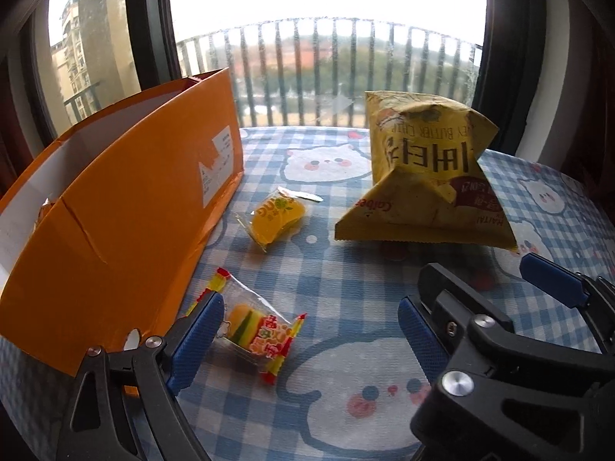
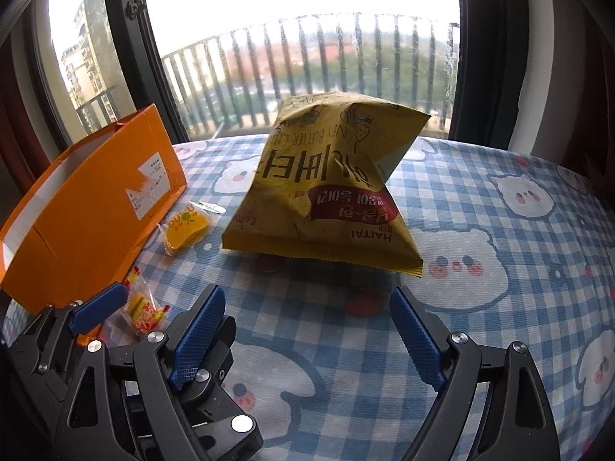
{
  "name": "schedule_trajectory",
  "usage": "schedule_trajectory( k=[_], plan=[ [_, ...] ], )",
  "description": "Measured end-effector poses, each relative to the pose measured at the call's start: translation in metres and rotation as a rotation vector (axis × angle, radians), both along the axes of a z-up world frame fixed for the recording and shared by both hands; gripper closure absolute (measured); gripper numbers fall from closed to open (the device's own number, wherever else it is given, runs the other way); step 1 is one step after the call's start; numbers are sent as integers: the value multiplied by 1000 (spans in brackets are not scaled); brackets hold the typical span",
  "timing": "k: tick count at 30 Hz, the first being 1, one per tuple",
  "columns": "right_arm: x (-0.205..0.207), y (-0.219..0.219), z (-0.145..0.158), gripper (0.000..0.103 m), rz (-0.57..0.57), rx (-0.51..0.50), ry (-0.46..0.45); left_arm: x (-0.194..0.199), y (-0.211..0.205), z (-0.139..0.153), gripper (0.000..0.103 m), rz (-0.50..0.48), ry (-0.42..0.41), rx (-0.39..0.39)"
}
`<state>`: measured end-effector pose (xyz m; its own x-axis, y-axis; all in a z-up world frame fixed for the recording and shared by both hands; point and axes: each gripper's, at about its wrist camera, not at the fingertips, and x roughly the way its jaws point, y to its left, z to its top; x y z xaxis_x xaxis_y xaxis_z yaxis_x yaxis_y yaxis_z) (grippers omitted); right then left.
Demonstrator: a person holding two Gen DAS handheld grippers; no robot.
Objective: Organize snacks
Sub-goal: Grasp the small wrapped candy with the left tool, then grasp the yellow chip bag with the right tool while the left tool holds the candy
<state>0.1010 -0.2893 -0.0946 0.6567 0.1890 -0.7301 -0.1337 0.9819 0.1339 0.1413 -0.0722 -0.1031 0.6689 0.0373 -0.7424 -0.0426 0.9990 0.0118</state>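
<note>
A crinkled yellow foil chip bag (image 2: 326, 188) is sitting puffed and upside down on the table (image 2: 480, 307), which is wearing a blue-and-white checked cloth printed with white cartoon animals. Its inverted print is reading "HONEY BUTTER CHIP", "HAITAI" and "Calbee", with Korean lettering and a dark red oval label. To its left, an orange cardboard box (image 1: 115, 223) is standing open-topped, a torn white label on its side, too small to read. Just beside the box, an orange jelly (image 1: 278, 217) in clear crinkly film is lying, and nearer, a burger gummy (image 1: 250, 326) in a clear wrapper with red-and-yellow ends.

The left claw (image 1: 303, 338) is hanging apart, its ribbed blue pads bracketing the gummy, the left pad touching the wrapper. The right claw (image 2: 307, 338) is standing apart too, holding nothing, facing the bag.
</note>
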Motion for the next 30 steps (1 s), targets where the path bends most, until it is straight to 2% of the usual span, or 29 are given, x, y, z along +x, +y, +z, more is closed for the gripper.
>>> schedule_trajectory(
  k=[3,9,13,15,17,20,26,30],
  plan=[
    [0,4,3,13,-4,-12,-11,8,7,-7,13,50,39,8],
    [7,8,0,13,-20,-42,2,11,8,-14,13,59,64,18],
    [11,8,-5,13,-25,-43,19,13,13,-15,20,68,76,-16],
    [11,10,-5,13,-17,-44,19,12,14,-15,25,69,73,-30],
    [11,10,-4,13,-15,-39,13,11,13,-13,41,61,65,-34],
    [10,10,-3,13,-18,-45,4,11,9,-13,59,36,62,-45],
    [10,9,-3,13,-28,-44,8,11,8,-12,67,32,58,-50],
    [10,9,-1,13,-27,-54,-1,11,8,-10,68,38,55,-53]
  ],
)
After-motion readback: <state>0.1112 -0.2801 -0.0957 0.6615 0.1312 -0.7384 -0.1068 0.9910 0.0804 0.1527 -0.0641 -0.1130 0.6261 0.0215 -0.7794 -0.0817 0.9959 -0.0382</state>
